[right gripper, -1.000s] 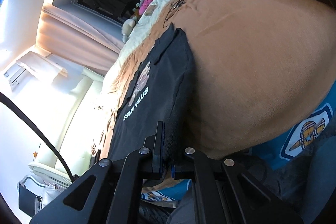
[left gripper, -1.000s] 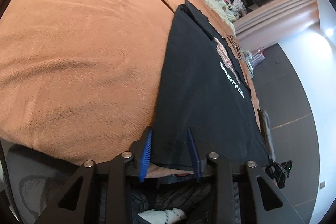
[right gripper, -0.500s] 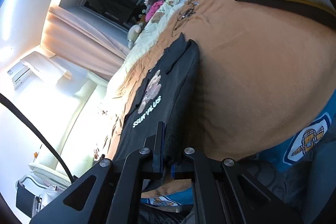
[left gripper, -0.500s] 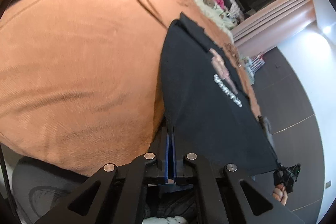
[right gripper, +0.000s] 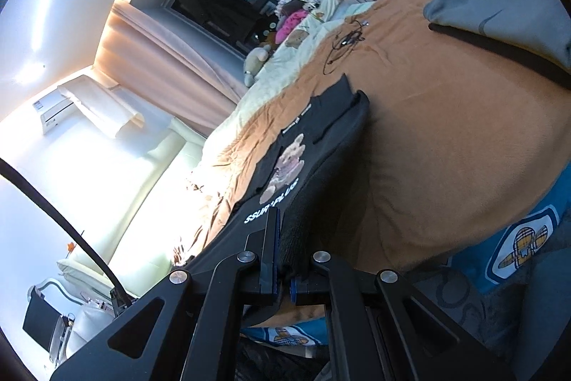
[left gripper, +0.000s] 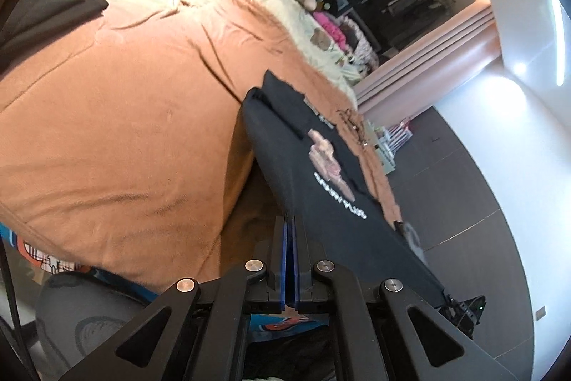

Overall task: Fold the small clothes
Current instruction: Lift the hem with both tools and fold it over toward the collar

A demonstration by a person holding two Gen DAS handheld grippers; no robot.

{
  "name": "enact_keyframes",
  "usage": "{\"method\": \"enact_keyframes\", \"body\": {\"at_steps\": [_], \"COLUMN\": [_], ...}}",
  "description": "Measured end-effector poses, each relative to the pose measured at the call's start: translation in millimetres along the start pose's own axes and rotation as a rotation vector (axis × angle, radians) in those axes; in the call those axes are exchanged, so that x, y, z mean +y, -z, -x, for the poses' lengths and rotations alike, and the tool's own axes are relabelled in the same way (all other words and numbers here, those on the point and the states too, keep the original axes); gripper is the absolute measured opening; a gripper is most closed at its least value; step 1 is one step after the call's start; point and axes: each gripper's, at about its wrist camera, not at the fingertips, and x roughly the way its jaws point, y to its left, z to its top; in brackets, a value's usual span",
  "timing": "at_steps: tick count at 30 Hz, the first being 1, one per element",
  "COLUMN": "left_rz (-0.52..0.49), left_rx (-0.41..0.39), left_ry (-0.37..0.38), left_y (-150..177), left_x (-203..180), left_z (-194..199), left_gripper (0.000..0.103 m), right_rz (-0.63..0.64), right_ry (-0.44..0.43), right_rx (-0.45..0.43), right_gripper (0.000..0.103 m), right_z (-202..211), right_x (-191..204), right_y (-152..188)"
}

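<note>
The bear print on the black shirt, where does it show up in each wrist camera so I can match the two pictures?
Left wrist: the bear print sits right of center on the black shirt, above the white lettering.
Right wrist: the bear print sits at center, just up-left of the right gripper.
Shared landmark: the pink plush toy by the dark window.

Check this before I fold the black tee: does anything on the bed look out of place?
One thing: a tangled black cable lies loose on the orange blanket, just beyond the black tee collar. It could snag if the tee slides that way. Otherwise both tools, left and right, pinch the hem evenly.
</note>
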Motion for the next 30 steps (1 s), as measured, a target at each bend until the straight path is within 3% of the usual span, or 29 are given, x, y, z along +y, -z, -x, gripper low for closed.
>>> {"method": "enact_keyframes", "body": {"at_steps": [21,30], "left_rz": [-0.069,-0.091], "left_rx": [-0.105,-0.119], "left_ry": [0.072,0.059], "left_y": [21.1,-14.9], "left_x": [-36.6,-47.1], "left_z": [112.8,96.9], "left_gripper": [0.002,0.002], "right_rz": [0.083,0.121], "right_ry": [-0.064,-0.037], "right_rx": [-0.053,-0.046], "right_gripper": [0.001,0.001], "right_z": [54.1,20.3], "right_x": [20.4,20.9], "right_y": [15.8,-17.4]}}
